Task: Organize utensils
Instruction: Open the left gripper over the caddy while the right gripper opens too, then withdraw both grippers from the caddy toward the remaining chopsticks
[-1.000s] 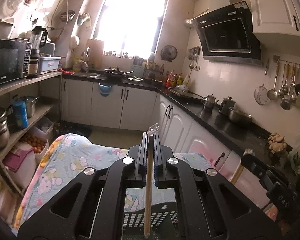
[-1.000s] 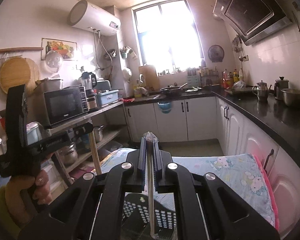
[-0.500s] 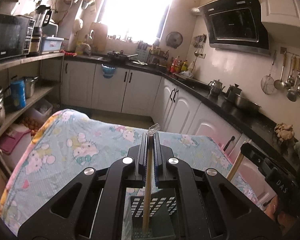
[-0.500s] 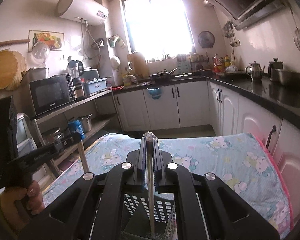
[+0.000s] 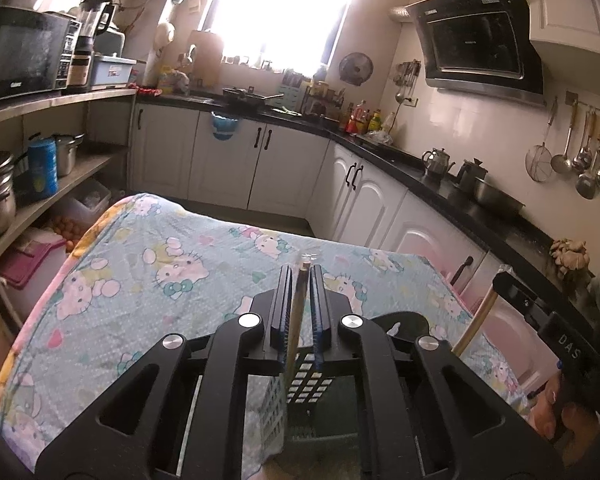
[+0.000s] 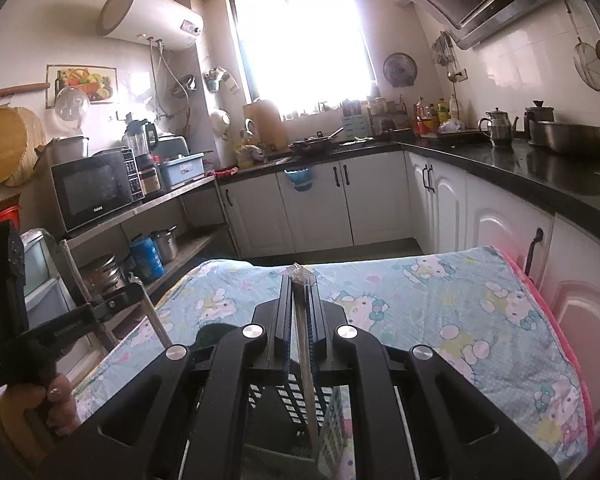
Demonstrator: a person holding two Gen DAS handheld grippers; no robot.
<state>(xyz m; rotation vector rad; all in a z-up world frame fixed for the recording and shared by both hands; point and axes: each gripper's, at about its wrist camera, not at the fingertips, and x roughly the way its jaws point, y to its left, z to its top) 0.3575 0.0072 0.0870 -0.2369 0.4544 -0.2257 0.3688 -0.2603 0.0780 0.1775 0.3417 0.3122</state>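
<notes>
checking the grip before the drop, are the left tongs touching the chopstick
Touching. The left wrist view shows the left tongs shut on the chopstick, both pads against its sides, above the basket.

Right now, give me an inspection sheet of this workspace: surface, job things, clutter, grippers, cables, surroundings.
Surface: table under a cartoon-cat tablecloth, bare cloth ahead of both grippers.
Job's things: black perforated utensil basket below the grippers; wooden chopstick and metal chopstick, each reaching down into it.
Clutter: nothing seen on the cloth.
Grippers: left gripper shut on the wooden chopstick; right gripper shut on the metal chopstick.
Cables: nothing seen near the table.
Surroundings: microwave on a shelf, black countertop with kettles, range hood.
</notes>
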